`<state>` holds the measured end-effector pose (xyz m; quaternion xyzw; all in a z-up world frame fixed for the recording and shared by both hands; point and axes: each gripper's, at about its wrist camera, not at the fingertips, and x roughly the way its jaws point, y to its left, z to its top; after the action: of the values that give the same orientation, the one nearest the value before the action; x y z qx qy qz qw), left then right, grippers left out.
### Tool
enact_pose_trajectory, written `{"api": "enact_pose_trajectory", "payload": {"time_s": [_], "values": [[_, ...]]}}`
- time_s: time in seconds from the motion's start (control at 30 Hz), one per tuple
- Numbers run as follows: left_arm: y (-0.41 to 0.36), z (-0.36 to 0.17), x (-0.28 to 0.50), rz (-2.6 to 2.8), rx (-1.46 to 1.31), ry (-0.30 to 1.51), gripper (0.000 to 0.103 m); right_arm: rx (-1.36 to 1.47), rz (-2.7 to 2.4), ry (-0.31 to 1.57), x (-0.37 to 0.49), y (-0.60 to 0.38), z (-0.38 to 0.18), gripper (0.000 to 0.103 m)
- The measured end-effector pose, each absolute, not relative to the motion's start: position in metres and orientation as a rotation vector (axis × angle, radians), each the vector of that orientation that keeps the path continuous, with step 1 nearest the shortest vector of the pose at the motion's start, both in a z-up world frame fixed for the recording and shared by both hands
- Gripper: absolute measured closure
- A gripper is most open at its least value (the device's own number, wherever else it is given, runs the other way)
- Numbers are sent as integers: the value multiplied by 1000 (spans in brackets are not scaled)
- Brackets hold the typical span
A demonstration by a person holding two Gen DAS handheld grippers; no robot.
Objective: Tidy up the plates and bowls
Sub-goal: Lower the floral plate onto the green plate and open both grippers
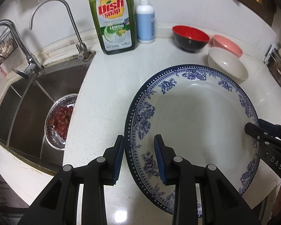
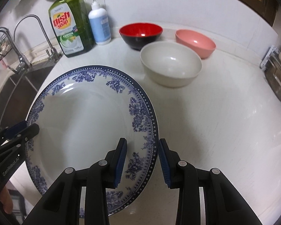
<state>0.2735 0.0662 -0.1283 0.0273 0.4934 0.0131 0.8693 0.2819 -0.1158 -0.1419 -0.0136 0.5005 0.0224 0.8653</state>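
A large white plate (image 1: 196,121) (image 2: 84,121) with a blue floral rim is held between both grippers above the white counter (image 2: 215,121). My left gripper (image 1: 139,150) (image 2: 28,129) is shut on the plate's left rim, one pad outside and one inside. On the opposite rim my right gripper (image 2: 142,153) (image 1: 252,127) is clamped the same way. Three bowls stand behind the plate: a red-and-black bowl (image 1: 190,35) (image 2: 140,31), a pink bowl (image 1: 228,44) (image 2: 194,41) and a white bowl (image 1: 228,65) (image 2: 170,65) nearest the plate.
A green dish soap bottle (image 1: 112,18) and a white pump bottle (image 1: 145,22) stand at the back wall. The steel sink (image 1: 28,103) on the left holds a metal colander of red grapes (image 1: 61,120) below two faucets (image 1: 71,18). A metal rack (image 2: 277,78) borders the right.
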Motion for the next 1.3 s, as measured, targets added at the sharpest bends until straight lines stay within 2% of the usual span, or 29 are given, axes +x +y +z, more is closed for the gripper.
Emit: {"api": "enact_pose_trajectory", "payload": {"time_s": [0.5,1.13,1.2,1.23,1.27,1.3], "values": [[62,-153,281,47,61,1090,70,-29,56,1119,295,-117,-158,68],[59,-164,285,63,63,1110,69,-46,80,1121,298,-117,-164,67],[57,-162,284,62,77,1098,66,-43,84,1120,298,-117,-164,67],[57,-160,284,62,83,1090,60,-38,85,1118,298,-118,-164,66],[56,-158,284,65,88,1082,53,-32,85,1115,298,-119,-163,60],[56,-156,283,65,92,1068,50,-23,85,1107,298,-120,-160,52]]}}
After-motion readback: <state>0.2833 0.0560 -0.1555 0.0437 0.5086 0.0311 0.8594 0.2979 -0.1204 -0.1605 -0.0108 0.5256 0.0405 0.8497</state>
